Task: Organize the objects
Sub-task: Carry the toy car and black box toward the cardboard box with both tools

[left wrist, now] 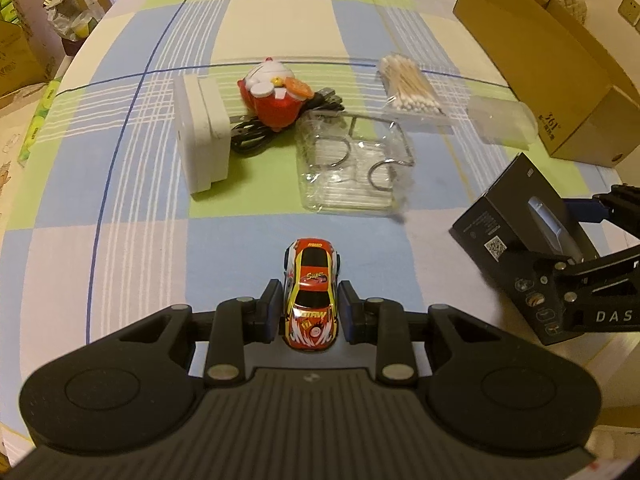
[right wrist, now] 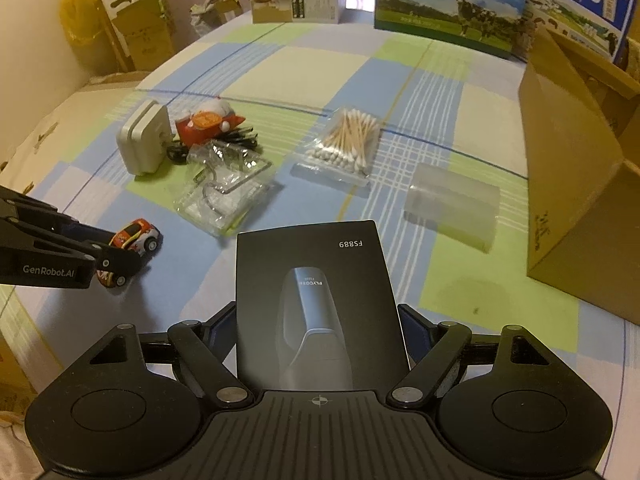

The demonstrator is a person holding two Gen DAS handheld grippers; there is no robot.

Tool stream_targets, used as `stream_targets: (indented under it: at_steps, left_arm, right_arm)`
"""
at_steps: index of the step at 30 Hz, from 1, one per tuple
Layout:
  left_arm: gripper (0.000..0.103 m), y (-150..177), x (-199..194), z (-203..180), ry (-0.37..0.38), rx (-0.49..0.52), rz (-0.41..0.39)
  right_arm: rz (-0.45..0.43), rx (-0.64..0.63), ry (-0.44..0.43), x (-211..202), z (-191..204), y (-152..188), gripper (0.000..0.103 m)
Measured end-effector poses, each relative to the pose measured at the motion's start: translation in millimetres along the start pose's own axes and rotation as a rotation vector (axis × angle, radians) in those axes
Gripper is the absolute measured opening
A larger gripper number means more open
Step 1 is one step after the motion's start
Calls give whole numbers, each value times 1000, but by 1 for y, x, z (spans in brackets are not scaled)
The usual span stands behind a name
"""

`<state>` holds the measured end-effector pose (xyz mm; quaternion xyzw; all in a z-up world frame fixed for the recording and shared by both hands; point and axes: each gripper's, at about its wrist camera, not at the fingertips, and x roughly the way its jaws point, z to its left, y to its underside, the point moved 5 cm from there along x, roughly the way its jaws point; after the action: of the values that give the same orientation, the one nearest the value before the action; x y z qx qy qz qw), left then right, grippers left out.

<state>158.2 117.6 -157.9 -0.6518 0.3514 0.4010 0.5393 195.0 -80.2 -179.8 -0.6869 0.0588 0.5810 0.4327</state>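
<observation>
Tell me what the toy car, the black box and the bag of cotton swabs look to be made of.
Toy car: glossy printed shell, plastic or painted metal, can't tell; dark tyres, probably rubber or plastic.
Black box: matte printed cardboard, judging by its crisp flat faces and printed product picture.
Cotton swabs: pale wooden-looking sticks with white cotton tips, in a clear glossy plastic bag.

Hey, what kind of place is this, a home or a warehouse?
Probably a lived-in home room used for storage: a table under a checked cloth, milk cartons stacked behind it, and cardboard boxes piled beside it.
</observation>
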Motion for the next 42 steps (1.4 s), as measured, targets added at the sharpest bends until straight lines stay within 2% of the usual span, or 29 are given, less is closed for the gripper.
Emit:
stream_targets:
  at_steps: [12,21,33,42]
  left_arm:
    - [25,-16,-22,-23,31,30,-59]
    - [25,-31,-35,-51,39,28,-98]
    - [25,-63,-50,-113,82,72,-164]
    - [25,-97,-54,-166,129,121,-212]
  right_arm:
    - [-59,59,10,-28,-18,-3,78]
    - [-96,65,-19,-50,-39,-9,78]
    - [-175,99,-51,-97,-83,-20,78]
    - [-257,153,-17,-136,-134,-30,78]
